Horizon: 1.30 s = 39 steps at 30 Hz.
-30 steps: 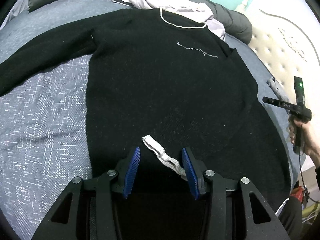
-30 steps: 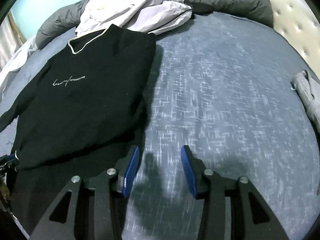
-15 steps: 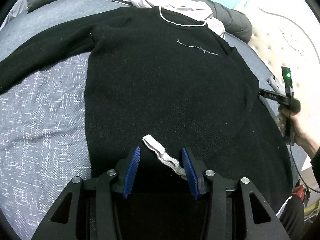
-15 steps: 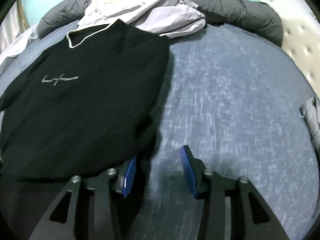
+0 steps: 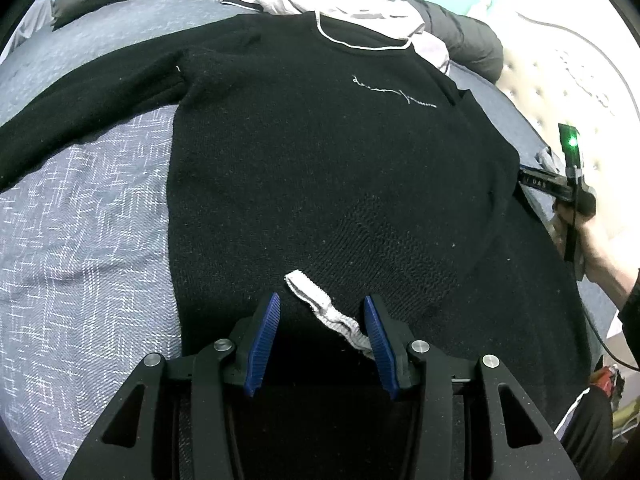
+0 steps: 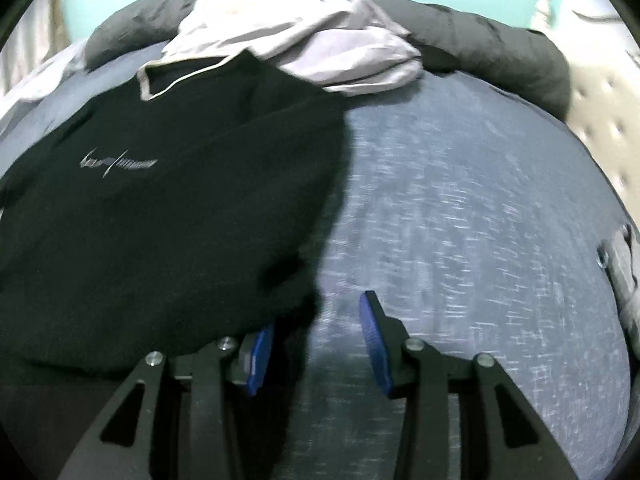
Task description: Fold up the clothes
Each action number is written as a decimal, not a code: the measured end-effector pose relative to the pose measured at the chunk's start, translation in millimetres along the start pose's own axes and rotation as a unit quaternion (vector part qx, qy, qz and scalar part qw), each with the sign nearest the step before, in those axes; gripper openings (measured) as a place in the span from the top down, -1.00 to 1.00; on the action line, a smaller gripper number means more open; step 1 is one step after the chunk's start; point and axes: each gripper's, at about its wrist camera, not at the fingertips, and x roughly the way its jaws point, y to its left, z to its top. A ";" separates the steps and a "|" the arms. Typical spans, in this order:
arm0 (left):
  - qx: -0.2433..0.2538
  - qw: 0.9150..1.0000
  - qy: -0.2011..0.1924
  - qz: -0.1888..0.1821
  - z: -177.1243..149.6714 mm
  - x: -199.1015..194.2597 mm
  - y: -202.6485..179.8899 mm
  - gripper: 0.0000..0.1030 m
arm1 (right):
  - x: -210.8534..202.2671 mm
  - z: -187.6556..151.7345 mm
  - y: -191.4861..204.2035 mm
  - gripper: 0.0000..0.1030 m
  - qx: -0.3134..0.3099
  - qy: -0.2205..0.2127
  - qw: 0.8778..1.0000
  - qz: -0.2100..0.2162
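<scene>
A black sweater (image 5: 320,168) with a white neck trim and small white chest lettering lies flat on the blue-grey bed (image 5: 80,240). Its left sleeve (image 5: 80,108) stretches out to the left. A white cuff strip (image 5: 320,304) lies on the hem between my left gripper's blue pads. My left gripper (image 5: 320,312) is open over the hem. In the right wrist view the sweater (image 6: 160,200) lies at left, its right side folded inward. My right gripper (image 6: 316,320) is open at that folded edge, its left pad partly under the cloth.
A pile of pale lilac and white clothes (image 6: 300,40) and a grey rolled duvet (image 6: 480,52) lie at the head of the bed. A cream tufted headboard (image 5: 560,92) stands at right. A grey garment (image 6: 624,264) lies at the bed's right edge.
My right gripper has moved left and forward to the sweater's folded right edge, which now covers its left pad. My left gripper has stayed over the hem.
</scene>
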 end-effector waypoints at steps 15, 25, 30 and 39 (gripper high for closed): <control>-0.004 1.000 -0.001 -0.006 0.1 2.9 1.5 0.07 | -13.5 -10.1 -29.5 0.30 0.050 0.039 0.996 0.060; -0.003 1.000 -0.003 -0.005 1.9 9.3 -2.1 0.07 | -26.5 66.3 -69.1 0.03 0.125 0.006 0.990 0.070; -0.002 1.000 -0.006 -0.004 1.6 11.7 -2.8 0.06 | 16.8 115.2 -61.1 0.00 0.139 0.030 0.987 0.074; -0.003 1.000 -0.010 -0.012 -0.2 12.6 0.0 0.05 | 71.0 145.9 -51.2 0.01 0.143 0.074 0.985 0.069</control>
